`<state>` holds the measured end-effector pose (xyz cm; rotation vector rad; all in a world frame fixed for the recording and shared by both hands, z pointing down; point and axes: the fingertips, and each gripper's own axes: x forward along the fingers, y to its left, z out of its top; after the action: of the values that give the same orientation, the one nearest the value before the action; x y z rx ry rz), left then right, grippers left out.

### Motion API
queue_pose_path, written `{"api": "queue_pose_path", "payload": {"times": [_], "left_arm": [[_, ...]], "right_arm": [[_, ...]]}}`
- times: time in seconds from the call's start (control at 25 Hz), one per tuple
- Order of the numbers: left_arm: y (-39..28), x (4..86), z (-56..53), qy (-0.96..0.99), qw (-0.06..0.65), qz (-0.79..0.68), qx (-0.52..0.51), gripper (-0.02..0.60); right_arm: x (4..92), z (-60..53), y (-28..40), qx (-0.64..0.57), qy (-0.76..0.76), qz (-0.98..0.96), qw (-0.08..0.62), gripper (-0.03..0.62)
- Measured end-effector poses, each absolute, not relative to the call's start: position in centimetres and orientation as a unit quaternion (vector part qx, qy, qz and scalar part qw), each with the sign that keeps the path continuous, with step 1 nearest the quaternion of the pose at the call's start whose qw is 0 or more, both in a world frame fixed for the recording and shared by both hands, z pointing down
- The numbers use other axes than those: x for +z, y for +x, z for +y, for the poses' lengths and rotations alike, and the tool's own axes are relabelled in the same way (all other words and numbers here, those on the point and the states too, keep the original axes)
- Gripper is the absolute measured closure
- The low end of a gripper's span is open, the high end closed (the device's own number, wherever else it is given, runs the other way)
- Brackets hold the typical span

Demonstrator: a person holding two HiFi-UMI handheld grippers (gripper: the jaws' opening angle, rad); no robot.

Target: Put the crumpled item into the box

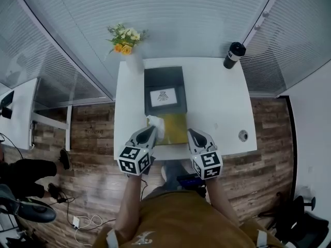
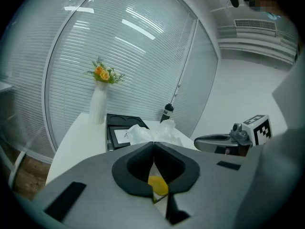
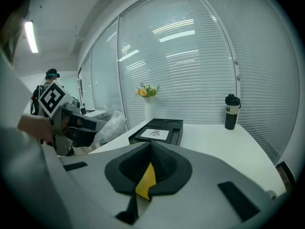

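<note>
A crumpled white, partly see-through item (image 1: 156, 124) hangs at the tip of my left gripper (image 1: 151, 130), over the near left corner of an open yellow box (image 1: 174, 129) at the table's front edge. In the left gripper view the jaws (image 2: 153, 143) are closed, with the crumpled item (image 2: 152, 134) bunched just past the tips. My right gripper (image 1: 192, 133) is shut at the box's right side with nothing seen in it; its own view shows closed jaws (image 3: 150, 144) with yellow glimpsed below. There the left gripper (image 3: 97, 125) holds the crumpled item (image 3: 110, 124).
A black tray-like box part (image 1: 164, 89) with a white card lies behind the yellow box. A white vase of flowers (image 1: 129, 50) stands at the table's back left, a dark bottle (image 1: 234, 55) at the back right. A small round object (image 1: 243, 135) sits near the front right edge.
</note>
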<state>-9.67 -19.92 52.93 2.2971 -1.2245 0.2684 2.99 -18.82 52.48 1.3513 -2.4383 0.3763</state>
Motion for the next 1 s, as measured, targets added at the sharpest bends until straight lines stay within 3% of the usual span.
{"api": "queue_pose_path", "payload": {"times": [1.0], "left_arm": [[-8.0,62.2,-21.6,0.821,0.327,-0.425,0.194,0.554]], "right_arm": [[58.9,-22.0,4.3,0.186,0.459,-0.842,0.215,0.582]]}}
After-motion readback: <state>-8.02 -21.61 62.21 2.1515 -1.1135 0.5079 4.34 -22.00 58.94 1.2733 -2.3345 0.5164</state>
